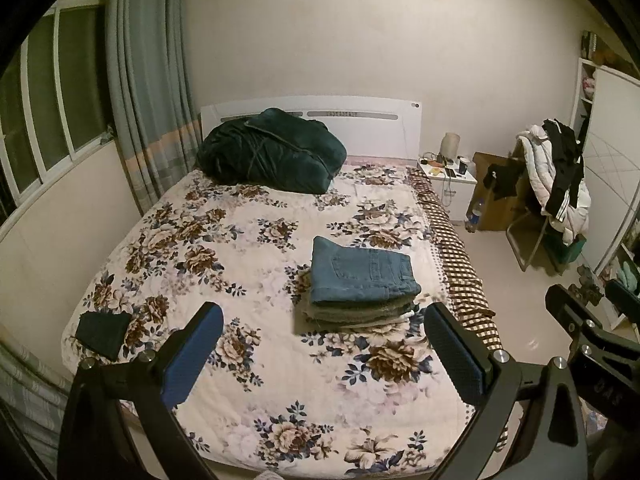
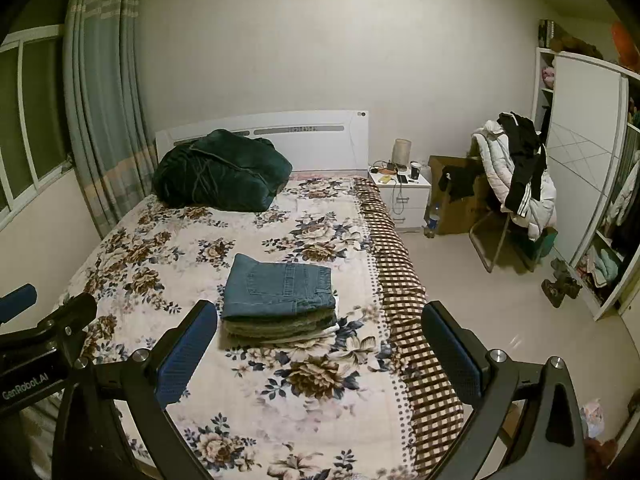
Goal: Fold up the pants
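Note:
Folded blue jeans (image 1: pixel 362 276) lie on top of a stack of folded pants (image 1: pixel 356 314) on the flowered bed cover (image 1: pixel 240 240). In the right wrist view the jeans (image 2: pixel 280 284) top the same stack (image 2: pixel 280 326). My left gripper (image 1: pixel 324 354) is open and empty, held above the bed's near end, short of the stack. My right gripper (image 2: pixel 320 350) is open and empty, also held back from the stack. The right gripper shows at the right edge of the left wrist view (image 1: pixel 588 320), and the left gripper shows at the left edge of the right wrist view (image 2: pixel 40 320).
A dark green blanket bundle (image 1: pixel 272 152) lies by the headboard (image 1: pixel 360 120). A small dark folded cloth (image 1: pixel 102 334) lies at the bed's left edge. A nightstand (image 1: pixel 448 176), a chair piled with clothes (image 1: pixel 556 176) and an open wardrobe (image 2: pixel 592 180) stand to the right.

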A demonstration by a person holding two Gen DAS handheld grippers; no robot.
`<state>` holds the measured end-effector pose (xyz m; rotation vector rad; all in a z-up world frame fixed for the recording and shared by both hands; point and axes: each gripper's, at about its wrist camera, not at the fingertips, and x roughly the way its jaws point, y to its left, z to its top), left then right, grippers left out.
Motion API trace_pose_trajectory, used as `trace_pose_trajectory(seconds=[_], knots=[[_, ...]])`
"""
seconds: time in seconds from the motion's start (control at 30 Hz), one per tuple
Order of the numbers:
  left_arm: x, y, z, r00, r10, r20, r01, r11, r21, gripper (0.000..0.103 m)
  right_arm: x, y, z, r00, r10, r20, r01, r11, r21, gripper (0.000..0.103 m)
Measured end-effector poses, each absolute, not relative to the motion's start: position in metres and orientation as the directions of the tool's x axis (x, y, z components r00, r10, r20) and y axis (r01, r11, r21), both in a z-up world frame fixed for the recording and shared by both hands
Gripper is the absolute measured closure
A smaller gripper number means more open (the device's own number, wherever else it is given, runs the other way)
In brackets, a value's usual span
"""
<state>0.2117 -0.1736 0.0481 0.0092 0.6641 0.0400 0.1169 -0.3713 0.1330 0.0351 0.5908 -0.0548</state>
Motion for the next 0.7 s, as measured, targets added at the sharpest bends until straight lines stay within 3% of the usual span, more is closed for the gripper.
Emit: trace_pose_trajectory(seconds=[0.7], knots=[[0.2014, -0.1652, 0.0537, 0.793, 0.070, -0.606, -0.069, 0.997, 0.025, 0.000, 0.1161, -0.3625, 0.1307, 0.830, -0.021, -0.558, 0.046, 0.998, 0.031, 0.000]])
